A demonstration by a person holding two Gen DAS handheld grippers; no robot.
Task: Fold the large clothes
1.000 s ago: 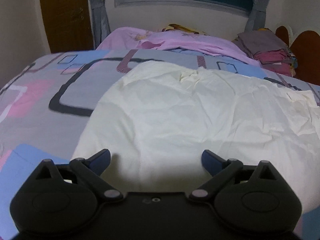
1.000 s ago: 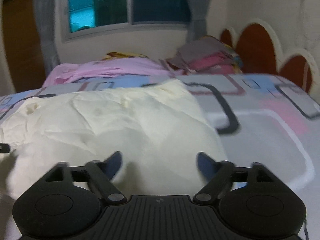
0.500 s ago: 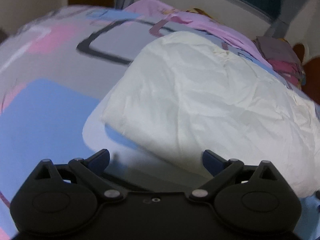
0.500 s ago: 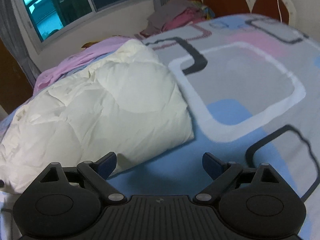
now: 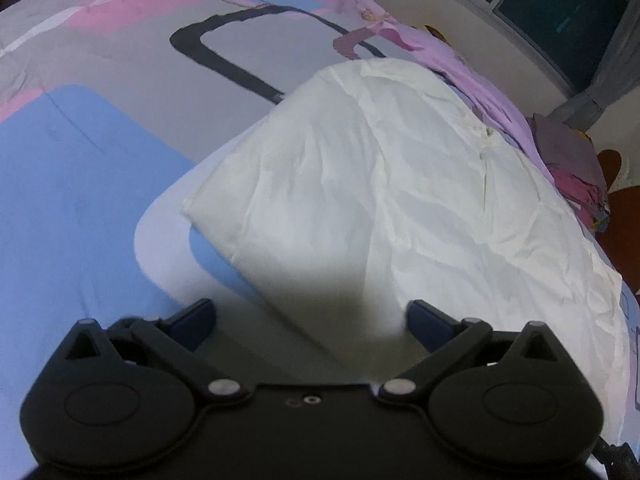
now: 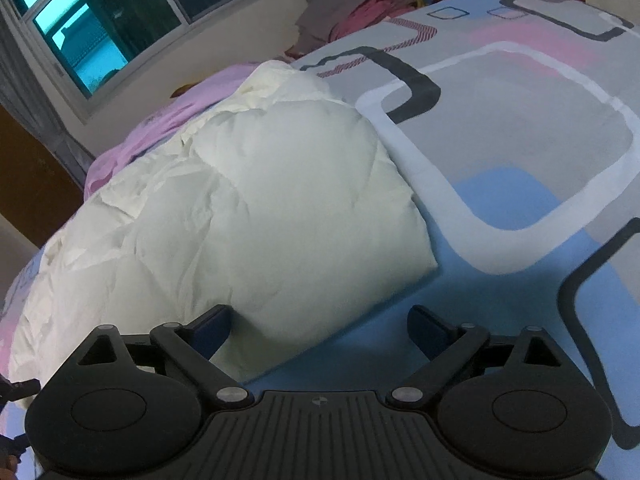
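Note:
A large cream-white garment [image 5: 400, 184] lies spread and puffy on the patterned bed cover [image 5: 80, 184]. In the left wrist view its near left corner points toward my left gripper [image 5: 310, 316], which is open, empty and just above the garment's near edge. In the right wrist view the same garment [image 6: 248, 208] fills the left and centre, with its near right corner at the bed cover [image 6: 520, 152]. My right gripper [image 6: 320, 324] is open and empty, over the garment's near edge.
A lilac sheet [image 5: 432, 48] lies bunched behind the garment. A pile of grey and pink clothes [image 6: 352, 12] sits at the far side by the brown headboard [image 5: 624, 232]. A window [image 6: 100, 20] with grey curtains is on the back wall.
Both grippers have pulled back toward the near edge of the garment and tilted down. The garment's near corners have come into view. Both grippers stay open.

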